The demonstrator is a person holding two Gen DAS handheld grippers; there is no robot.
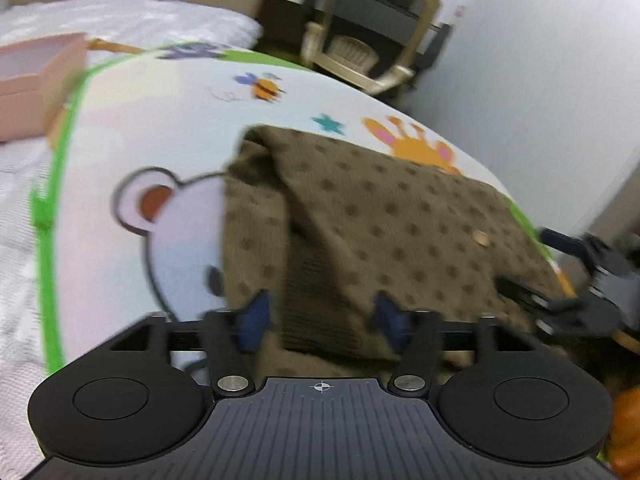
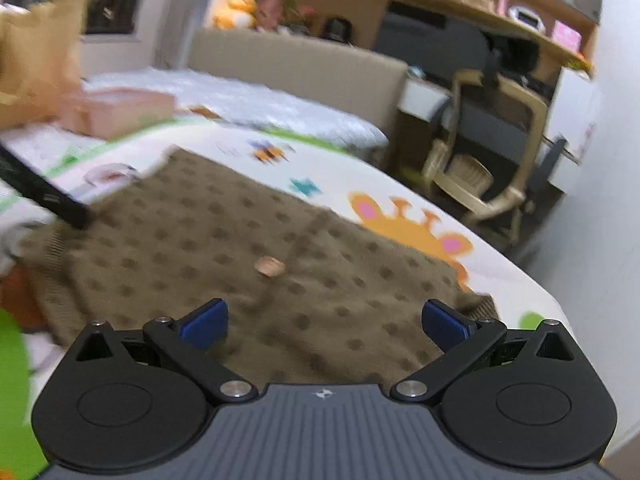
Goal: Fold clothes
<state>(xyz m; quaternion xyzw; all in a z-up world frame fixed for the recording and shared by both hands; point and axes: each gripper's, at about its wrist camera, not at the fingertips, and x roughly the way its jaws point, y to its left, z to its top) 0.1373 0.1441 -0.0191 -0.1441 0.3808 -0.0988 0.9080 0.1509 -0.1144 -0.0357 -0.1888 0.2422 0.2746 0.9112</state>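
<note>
Sweater [image 2: 248, 264] lies on the mat [image 2: 360, 168]; box [image 2: 120, 112] behind-left; chair [image 2: 480, 168] behind-right.

A home bedroom — a child's, by the look of it. A bed [image 2: 280, 100] with a white quilted cover and a padded beige headboard [image 2: 296, 64] fills the middle, and a cartoon play mat [image 1: 168, 120] with a bear, a bee and a giraffe lies over it. Plush toys [image 2: 240, 10] sit on the ledge behind the headboard. Beside the bed stands a beige chair [image 2: 480, 168] at a bench, under a wooden shelf [image 2: 520, 16] of small boxes — a pink box [image 1: 36, 84] rests on the bed.
</note>
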